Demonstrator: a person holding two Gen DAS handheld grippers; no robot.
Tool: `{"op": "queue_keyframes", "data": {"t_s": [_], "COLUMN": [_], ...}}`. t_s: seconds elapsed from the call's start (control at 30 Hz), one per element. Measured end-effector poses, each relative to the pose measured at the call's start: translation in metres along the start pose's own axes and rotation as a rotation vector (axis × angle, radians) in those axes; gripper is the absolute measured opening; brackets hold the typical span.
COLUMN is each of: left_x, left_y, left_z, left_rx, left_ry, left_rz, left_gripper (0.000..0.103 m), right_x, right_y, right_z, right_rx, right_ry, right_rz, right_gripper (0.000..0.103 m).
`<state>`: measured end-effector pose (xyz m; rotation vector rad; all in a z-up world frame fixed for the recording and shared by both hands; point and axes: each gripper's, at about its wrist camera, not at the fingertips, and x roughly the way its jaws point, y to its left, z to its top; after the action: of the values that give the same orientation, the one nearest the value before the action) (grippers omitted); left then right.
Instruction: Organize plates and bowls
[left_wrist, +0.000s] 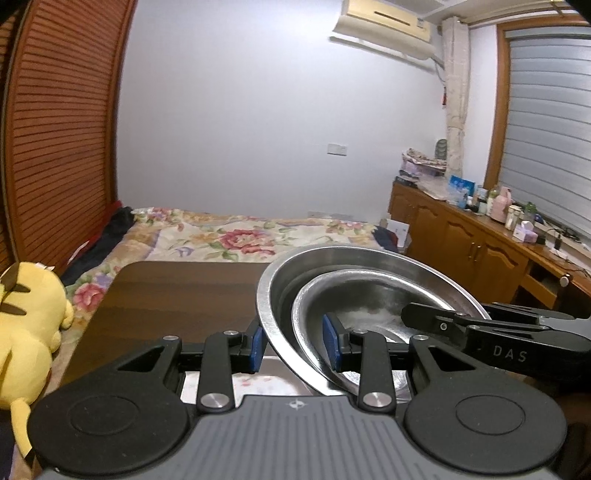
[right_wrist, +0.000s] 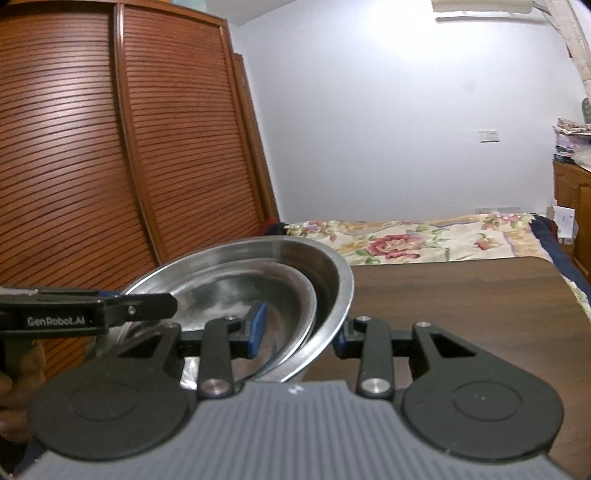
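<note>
Two steel bowls are nested: a small bowl (left_wrist: 369, 291) sits inside a large bowl (left_wrist: 369, 254), and the pair is tilted over the dark wooden table (left_wrist: 177, 295). My left gripper (left_wrist: 293, 347) straddles both rims at the stack's left side, one blue pad outside the large bowl and one inside the small bowl, shut on them. My right gripper (right_wrist: 299, 334) clasps the opposite side of the large bowl (right_wrist: 332, 280) and small bowl (right_wrist: 236, 291) the same way. Each gripper shows in the other's view: the right one (left_wrist: 424, 314) and the left one (right_wrist: 147, 310).
A bed with a floral cover (left_wrist: 236, 236) lies beyond the table (right_wrist: 461, 295). A yellow plush toy (left_wrist: 26, 325) lies at the left. Slatted wooden wardrobe doors (right_wrist: 92, 166) stand on the left. A wooden sideboard with bottles (left_wrist: 480, 236) runs along the right.
</note>
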<state>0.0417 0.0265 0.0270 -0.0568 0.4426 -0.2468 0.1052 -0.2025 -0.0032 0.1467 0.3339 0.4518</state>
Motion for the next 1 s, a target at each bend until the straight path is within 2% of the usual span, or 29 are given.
{"op": "queue_keyframes", "data": {"t_s": [0.57,1.0], "left_x": [0.001,0.015], "left_y": [0.057,0.072], "left_z": [-0.032,-0.051], "left_rx": [-0.091,-0.116], "left_ry": [0.07,0.122], "left_rz": [0.083,0.122], "left_gripper": [0.035,0.035], "right_x": [0.036,0.056], "right_y": [0.043,0.052], "right_z": [-0.021,-0.037], "right_rx": [-0.081,-0.099], "right_ry": [0.1,0.159], "right_rz": [0.069,0.08], "right_gripper": [0.038,0.036]}}
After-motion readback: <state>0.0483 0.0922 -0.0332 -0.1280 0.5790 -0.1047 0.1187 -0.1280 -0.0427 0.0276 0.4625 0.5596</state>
